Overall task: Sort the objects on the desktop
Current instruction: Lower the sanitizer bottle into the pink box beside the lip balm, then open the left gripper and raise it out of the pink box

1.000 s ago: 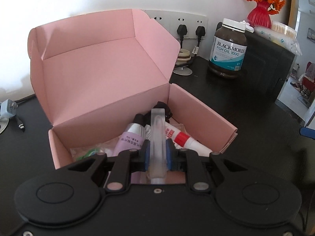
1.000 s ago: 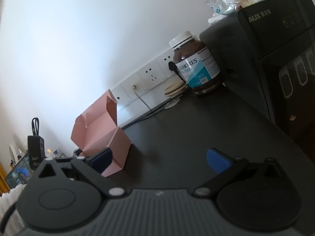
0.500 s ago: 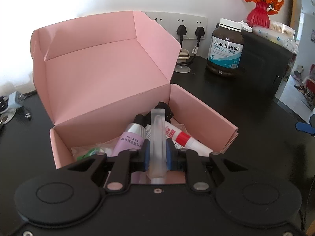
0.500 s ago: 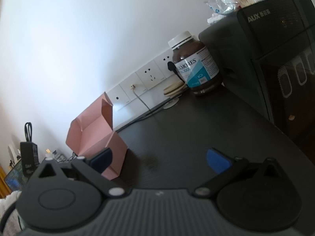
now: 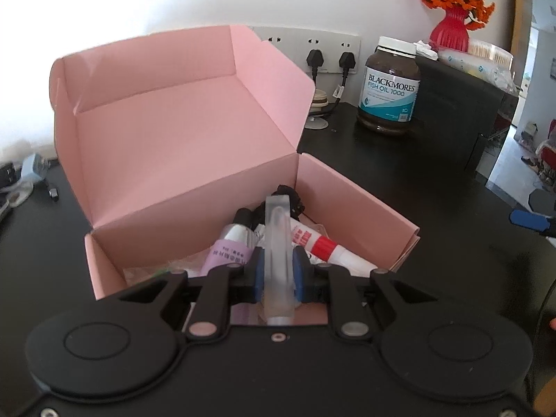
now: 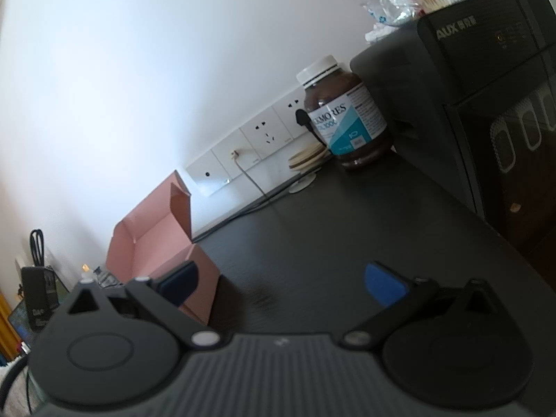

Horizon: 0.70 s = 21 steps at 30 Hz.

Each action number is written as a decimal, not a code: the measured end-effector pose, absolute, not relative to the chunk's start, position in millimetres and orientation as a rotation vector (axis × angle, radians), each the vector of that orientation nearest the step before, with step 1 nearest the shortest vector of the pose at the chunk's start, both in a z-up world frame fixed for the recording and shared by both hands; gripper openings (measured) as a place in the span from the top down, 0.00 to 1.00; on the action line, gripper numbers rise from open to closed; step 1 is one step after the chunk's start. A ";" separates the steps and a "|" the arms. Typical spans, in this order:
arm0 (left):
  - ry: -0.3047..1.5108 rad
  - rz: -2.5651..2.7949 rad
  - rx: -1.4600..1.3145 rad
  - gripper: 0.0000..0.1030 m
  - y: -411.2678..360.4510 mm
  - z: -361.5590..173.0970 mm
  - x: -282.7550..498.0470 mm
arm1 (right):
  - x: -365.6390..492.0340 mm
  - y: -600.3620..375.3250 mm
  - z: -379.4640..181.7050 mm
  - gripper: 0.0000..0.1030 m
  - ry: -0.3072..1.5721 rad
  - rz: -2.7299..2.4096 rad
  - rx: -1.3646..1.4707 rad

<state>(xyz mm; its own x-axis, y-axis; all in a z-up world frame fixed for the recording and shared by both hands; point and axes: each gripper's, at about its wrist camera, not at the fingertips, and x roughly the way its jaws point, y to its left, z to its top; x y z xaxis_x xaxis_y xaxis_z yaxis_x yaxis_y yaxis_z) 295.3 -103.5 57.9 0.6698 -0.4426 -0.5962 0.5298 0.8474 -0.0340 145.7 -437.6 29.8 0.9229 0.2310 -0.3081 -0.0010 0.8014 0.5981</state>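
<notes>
Two grippers are showing here, each seen from its own camera. In the left wrist view the left gripper [image 5: 277, 278] is sitting low in the centre of the frame, its blue pads pressing from both sides on a translucent plastic piece [image 5: 277, 243] that is standing on edge and reaching forward over the pink box [image 5: 187, 146]. That box is lying open in the middle of the frame on the black desk [image 5: 399, 180], its lid tilting back toward the wall. Inside it a purple-labelled tube [image 5: 229, 248] and a white tube with a red band [image 5: 321, 245] are lying side by side, with something black [image 5: 290, 196] behind them; what it is I cannot tell. A brown supplement bottle [image 5: 391, 85] is standing upright at the upper right, near the wall sockets [image 5: 312, 48], and a red vase of orange flowers [image 5: 450, 27] is rising behind it.

In the right wrist view the right gripper [image 6: 281, 283] is hanging with its fingers spread wide and nothing between them, over bare desk, the box sitting at the lower left of that frame.
</notes>
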 end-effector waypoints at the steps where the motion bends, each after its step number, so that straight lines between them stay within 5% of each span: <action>1: 0.623 -0.550 0.154 0.83 -104.1 58.2 294.2 | 145.6 -437.5 29.7 0.01 0.381 0.127 0.633; 3: 0.607 -0.556 0.152 0.78 -103.7 60.7 292.0 | 145.5 -437.4 29.6 0.01 0.381 0.126 0.632; 4: 0.594 -0.557 0.150 0.66 -103.0 62.7 290.7 | 144.9 -436.9 29.4 0.01 0.381 0.126 0.632; 5: 0.572 -0.550 0.149 0.42 -102.1 65.8 288.6 | 144.0 -436.3 29.2 0.01 0.380 0.125 0.631; 7: 0.512 -0.535 0.152 0.26 -101.0 72.5 282.6 | 143.3 -436.1 29.2 0.01 0.382 0.125 0.632; 11: 0.451 -0.526 0.165 0.24 -102.0 84.9 275.0 | 144.0 -436.7 28.9 0.01 0.383 0.125 0.632; 16: 0.360 -0.494 0.187 0.04 -97.9 93.5 262.2 | 143.6 -437.6 28.7 0.01 0.383 0.124 0.637; 21: 0.355 -0.499 0.161 0.00 -82.6 94.9 256.3 | 143.8 -437.9 28.2 0.01 0.392 0.122 0.639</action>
